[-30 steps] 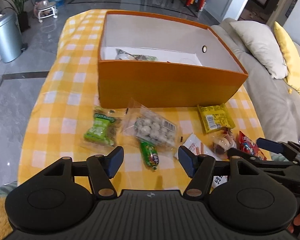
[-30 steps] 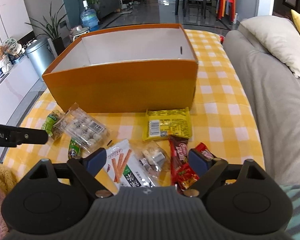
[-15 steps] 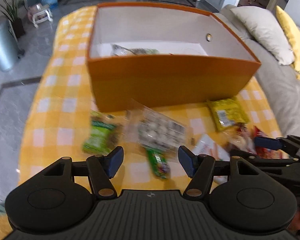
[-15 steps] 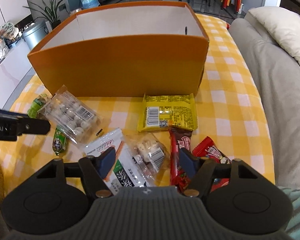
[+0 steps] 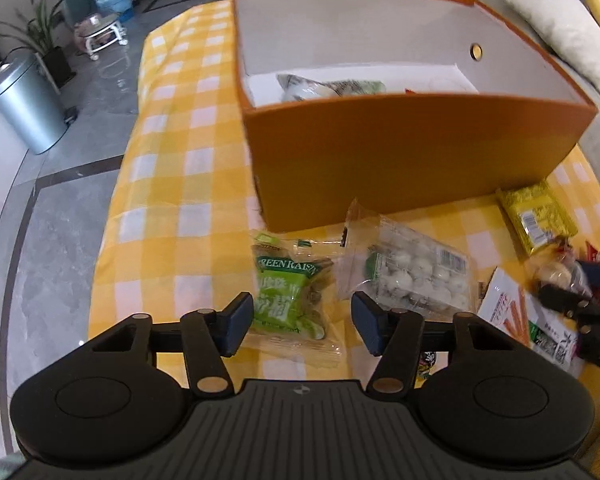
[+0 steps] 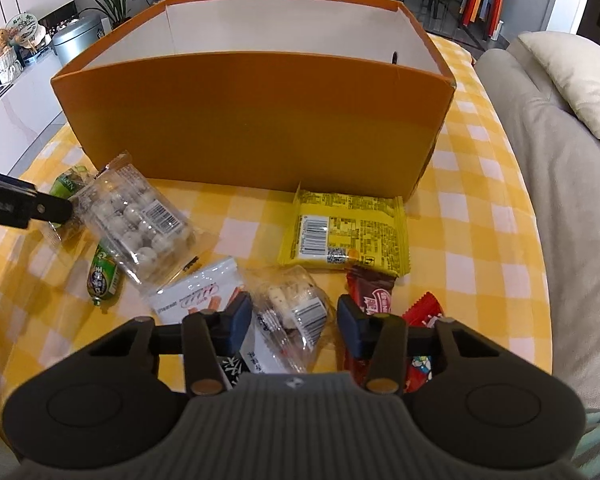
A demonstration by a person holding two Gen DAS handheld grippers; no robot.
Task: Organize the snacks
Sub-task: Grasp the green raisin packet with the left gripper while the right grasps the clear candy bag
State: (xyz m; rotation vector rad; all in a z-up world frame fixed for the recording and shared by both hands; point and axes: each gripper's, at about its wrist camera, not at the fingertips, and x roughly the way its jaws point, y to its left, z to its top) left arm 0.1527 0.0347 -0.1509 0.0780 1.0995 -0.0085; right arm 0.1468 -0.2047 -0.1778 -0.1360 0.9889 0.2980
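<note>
— Left claw (image 5: 298, 322) first: how does it stand?

— Spread apart, empty, with the green crinkly plastic raisin packet (image 5: 288, 300) lying flat between its tips on the yellow-and-white checked counter (image 5: 172, 184). Right claw (image 6: 290, 320) is parted too, holding nothing, straddling a small clear cellophane packet of pale nougat-like pieces (image 6: 296, 308).

— How would the raisin packet handle?

— Light and soft, I'd judge; slippery film that crumples under a pinch. Best taken across its filled middle, not by the thin sealed edge nearest the claw, which could slide out.

— Which way does it run?

— Its long axis points away from the claw, towards the tall orange cardboard box (image 5: 400, 156) just ahead, with the printed end farthest off. So the tips already close across its short width.

— And beyond it?

— To the right of the left claw's tips, touching the raisin packet's edge, lies a clear plastic tray of whitish round sweets (image 5: 412, 276). Further right lies a yellow foil wrapper (image 5: 534, 216). One packet already lies inside the box.
</note>
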